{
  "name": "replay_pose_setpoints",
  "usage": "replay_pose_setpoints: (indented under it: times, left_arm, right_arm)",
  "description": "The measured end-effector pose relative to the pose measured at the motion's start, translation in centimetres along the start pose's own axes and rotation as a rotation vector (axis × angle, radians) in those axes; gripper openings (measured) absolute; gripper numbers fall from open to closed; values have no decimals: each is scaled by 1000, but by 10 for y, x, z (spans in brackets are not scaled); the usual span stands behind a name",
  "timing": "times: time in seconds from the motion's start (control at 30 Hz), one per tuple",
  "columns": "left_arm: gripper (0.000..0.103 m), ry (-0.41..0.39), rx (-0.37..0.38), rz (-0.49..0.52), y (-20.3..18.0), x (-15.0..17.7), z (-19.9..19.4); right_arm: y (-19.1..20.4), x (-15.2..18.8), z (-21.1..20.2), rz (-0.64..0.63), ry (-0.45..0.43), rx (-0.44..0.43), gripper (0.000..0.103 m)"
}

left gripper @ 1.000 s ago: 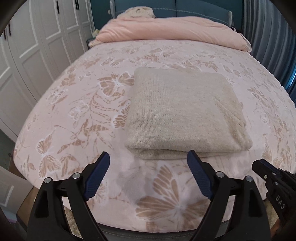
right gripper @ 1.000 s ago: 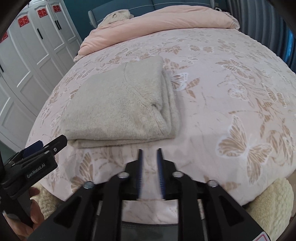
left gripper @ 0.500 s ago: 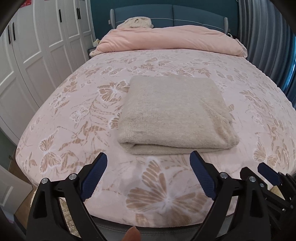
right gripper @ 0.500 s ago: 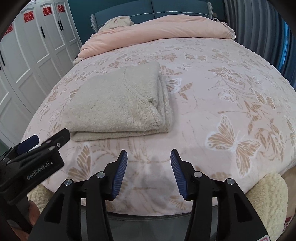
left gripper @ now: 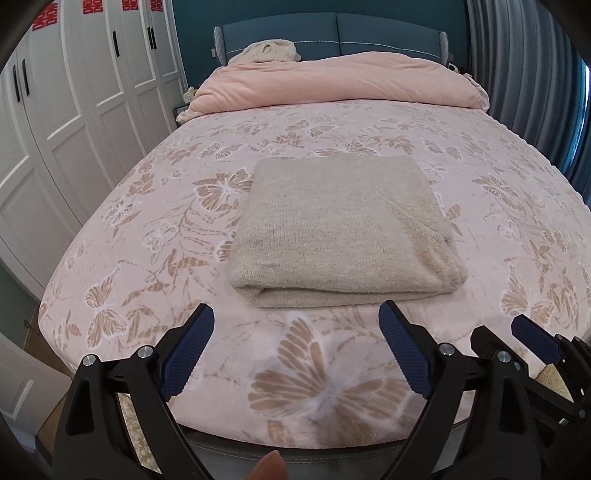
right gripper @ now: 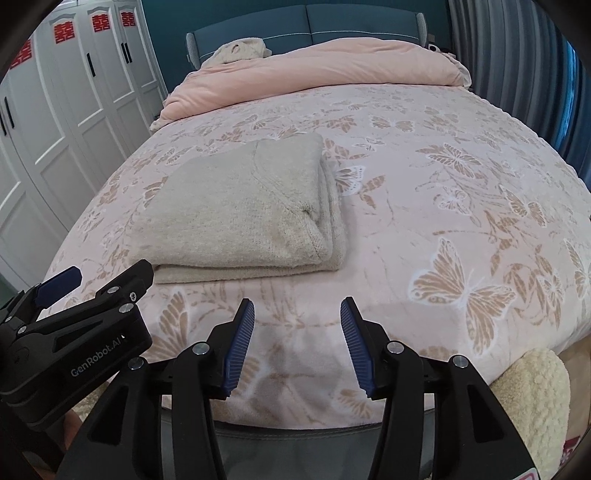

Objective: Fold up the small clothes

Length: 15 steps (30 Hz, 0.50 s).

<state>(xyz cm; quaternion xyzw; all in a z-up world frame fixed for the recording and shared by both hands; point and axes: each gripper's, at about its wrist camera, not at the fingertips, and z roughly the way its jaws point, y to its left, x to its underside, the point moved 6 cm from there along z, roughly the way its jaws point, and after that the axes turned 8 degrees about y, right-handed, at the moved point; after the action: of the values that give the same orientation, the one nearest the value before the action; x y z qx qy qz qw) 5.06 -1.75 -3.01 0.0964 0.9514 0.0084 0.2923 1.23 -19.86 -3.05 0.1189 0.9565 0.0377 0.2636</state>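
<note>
A beige knitted garment (left gripper: 343, 229) lies folded into a neat rectangle on the pink butterfly-print bed cover (left gripper: 147, 221), its thick fold toward me. My left gripper (left gripper: 295, 314) hovers open just short of that near edge, nothing between its blue pads. In the right wrist view the same garment (right gripper: 240, 214) sits up and to the left. My right gripper (right gripper: 297, 306) stands open over bare cover, empty, beside the garment's near right corner. The left gripper (right gripper: 107, 277) shows at that view's left edge, and the right gripper (left gripper: 532, 332) at the left view's lower right.
A pink duvet (left gripper: 332, 81) is bunched at the head of the bed below a blue headboard (left gripper: 332, 33). White wardrobe doors (left gripper: 74, 110) line the left side and a grey curtain (left gripper: 517, 74) the right. A cream fleece item (right gripper: 528, 391) sits below the bed's near right corner.
Both grippers have drawn back from the garment toward the foot of the bed. The right gripper's jaws went from nearly shut to open. The garment has not moved.
</note>
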Motion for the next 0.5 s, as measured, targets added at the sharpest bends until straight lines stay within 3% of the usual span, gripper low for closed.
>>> replay_pose_setpoints:
  times: [0.5]
  left_arm:
    - [88,1,-2,12,-4,1,-2]
  right_arm:
    - [18,6,0,-39,7,3,49]
